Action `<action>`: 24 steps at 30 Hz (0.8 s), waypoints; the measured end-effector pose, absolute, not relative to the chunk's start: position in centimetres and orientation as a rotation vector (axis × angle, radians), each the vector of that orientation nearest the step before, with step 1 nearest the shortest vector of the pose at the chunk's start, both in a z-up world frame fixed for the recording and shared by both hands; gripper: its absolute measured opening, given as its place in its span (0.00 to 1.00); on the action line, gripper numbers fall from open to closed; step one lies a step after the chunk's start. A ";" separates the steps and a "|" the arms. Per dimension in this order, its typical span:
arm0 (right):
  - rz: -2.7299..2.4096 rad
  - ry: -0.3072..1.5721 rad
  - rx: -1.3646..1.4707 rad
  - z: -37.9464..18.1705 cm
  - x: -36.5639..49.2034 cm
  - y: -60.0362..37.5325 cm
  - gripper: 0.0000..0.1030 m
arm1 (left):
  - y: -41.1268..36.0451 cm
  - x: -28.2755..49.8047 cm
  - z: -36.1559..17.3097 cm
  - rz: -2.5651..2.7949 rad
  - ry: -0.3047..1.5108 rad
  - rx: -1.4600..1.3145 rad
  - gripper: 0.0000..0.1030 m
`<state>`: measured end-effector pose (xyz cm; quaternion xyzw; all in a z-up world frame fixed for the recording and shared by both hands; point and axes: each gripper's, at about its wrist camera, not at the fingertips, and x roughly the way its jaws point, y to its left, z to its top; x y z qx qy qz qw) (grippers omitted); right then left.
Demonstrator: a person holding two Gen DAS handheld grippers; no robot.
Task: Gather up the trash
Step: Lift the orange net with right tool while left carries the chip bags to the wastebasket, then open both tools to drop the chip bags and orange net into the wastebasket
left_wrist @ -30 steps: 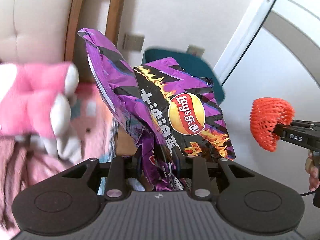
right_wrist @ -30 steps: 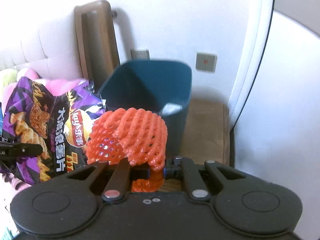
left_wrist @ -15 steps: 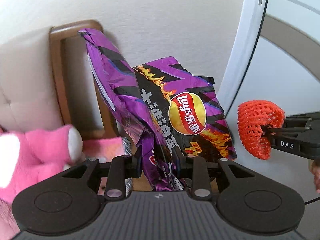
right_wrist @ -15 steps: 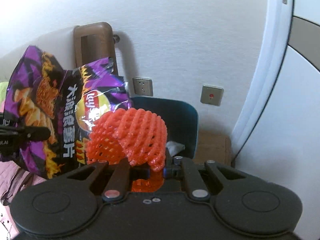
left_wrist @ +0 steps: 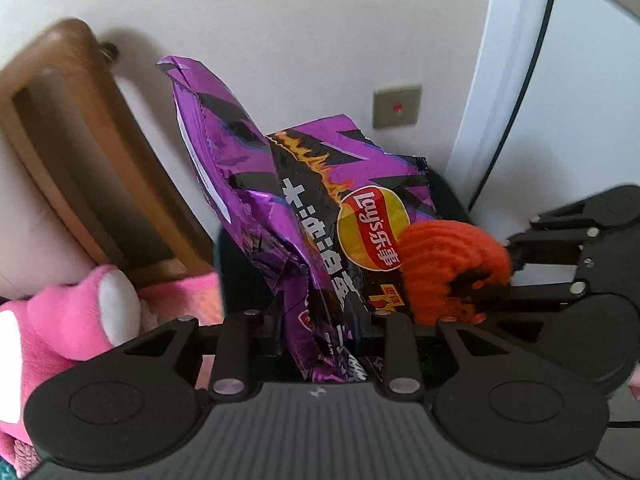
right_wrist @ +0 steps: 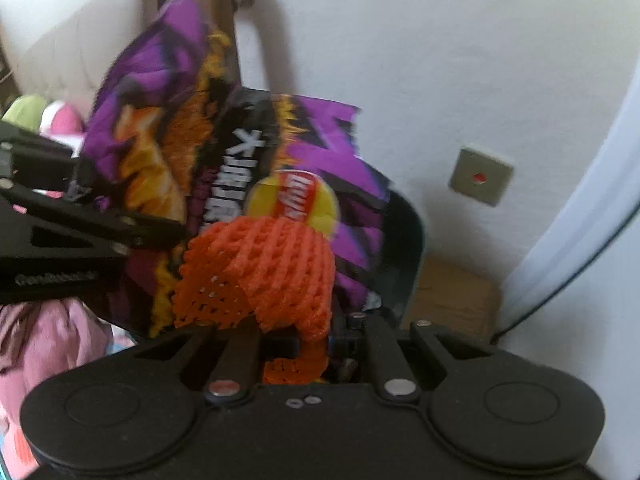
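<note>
Both grippers have swung from the bed side to above the dark bin, left gripper clenched on the purple chip bag, right gripper clenched on the orange foam net, so release appears next.

We see a white wall with a grey switch plate bearing a small red dot. To the left leans a brown wooden frame, and below it a pink plush toy lies on pink fabric.
</note>
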<state>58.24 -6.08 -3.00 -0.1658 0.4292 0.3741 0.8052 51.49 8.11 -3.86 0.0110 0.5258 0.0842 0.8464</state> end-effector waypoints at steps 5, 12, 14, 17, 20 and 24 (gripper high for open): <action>0.877 0.967 -0.438 -5.6 59.0 -4.6 0.15 | 7.6 52.8 -7.2 0.201 1.204 0.052 0.28; 0.919 1.019 -0.500 -8.1 59.7 -2.6 0.21 | 7.7 54.0 -10.9 0.240 1.311 0.058 0.28; 0.924 1.024 -0.523 -8.5 59.8 -2.5 0.23 | 7.7 54.3 -11.9 0.240 1.338 0.066 0.28; 0.948 1.020 -0.550 -9.0 59.4 -2.1 0.24 | 7.6 54.8 -13.1 0.248 1.366 0.075 0.28; 0.971 0.997 -0.612 -9.2 58.5 -1.5 0.31 | 8.0 55.0 -13.9 0.264 1.387 0.069 0.29; 1.010 0.939 -0.677 -8.8 57.6 -0.8 0.55 | 8.7 55.1 -14.2 0.274 1.414 0.045 0.40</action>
